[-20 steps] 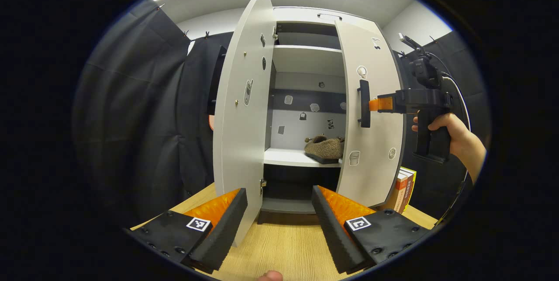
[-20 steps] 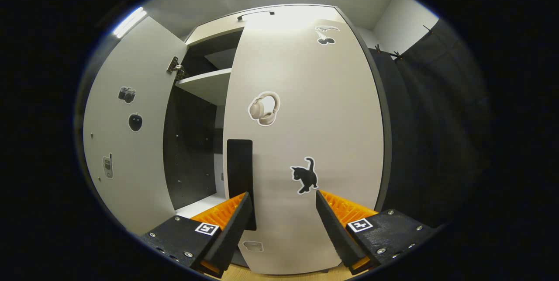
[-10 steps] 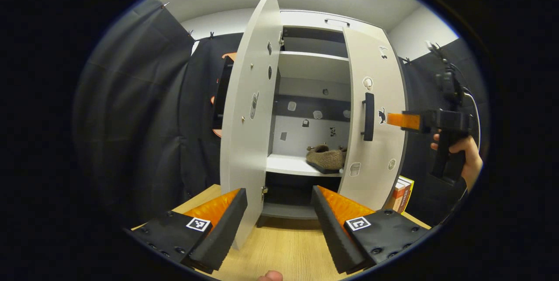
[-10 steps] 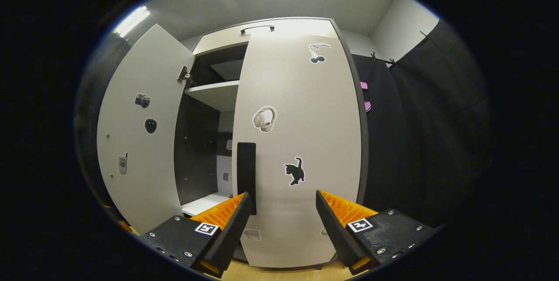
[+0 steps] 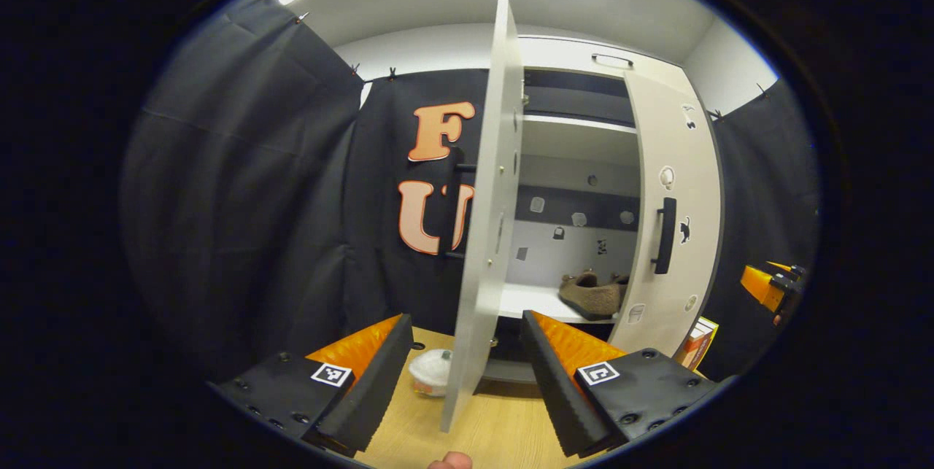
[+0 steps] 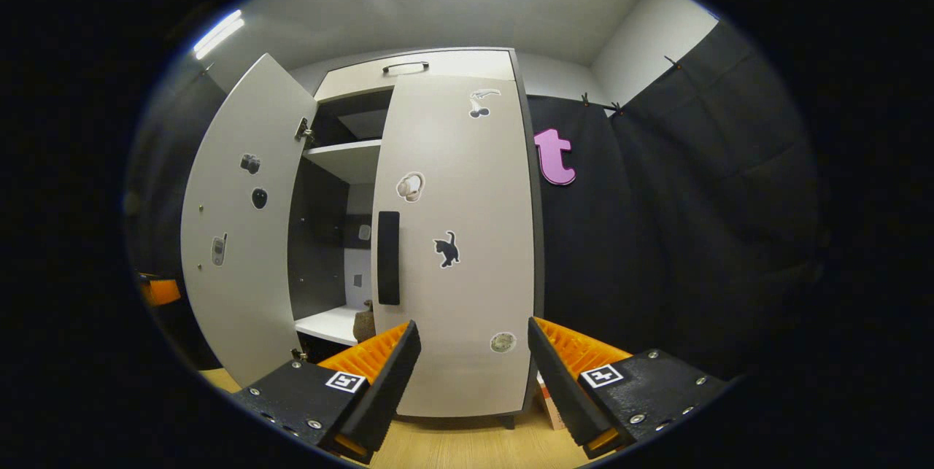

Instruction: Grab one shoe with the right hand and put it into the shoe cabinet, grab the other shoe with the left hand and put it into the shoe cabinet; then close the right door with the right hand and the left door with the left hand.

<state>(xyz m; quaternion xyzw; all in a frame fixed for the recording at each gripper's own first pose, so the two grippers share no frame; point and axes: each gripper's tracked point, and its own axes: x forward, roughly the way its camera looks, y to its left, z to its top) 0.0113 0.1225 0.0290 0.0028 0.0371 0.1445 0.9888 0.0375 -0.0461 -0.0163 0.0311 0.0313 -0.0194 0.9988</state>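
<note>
The white shoe cabinet [image 5: 584, 64] has its left door [image 5: 485, 235] swung wide open, edge-on to the left gripper view. Its right door [image 6: 456, 250], with a black handle [image 6: 388, 257], looks shut against the cabinet. Brown fuzzy shoes [image 5: 591, 294] lie on the white middle shelf; a bit of a shoe [image 6: 363, 323] peeks past the right door. My left gripper [image 5: 467, 374] is open, and the left door's lower edge shows between its fingers. My right gripper [image 6: 474, 374] is open, back from the right door and holding nothing. It also appears at the far right as right gripper [image 5: 770, 287].
The cabinet stands on a wooden table [image 5: 503, 432]. A small white container [image 5: 432, 374] sits left of the open door's foot. Books [image 5: 697, 341] lean beside the cabinet's right side. Black cloth walls hang on both sides. The left gripper [image 6: 160, 290] shows beyond the left door.
The right door swung closed and my right gripper drew back from it. My left gripper shifted left, so the left door now appears edge-on between its fingers.
</note>
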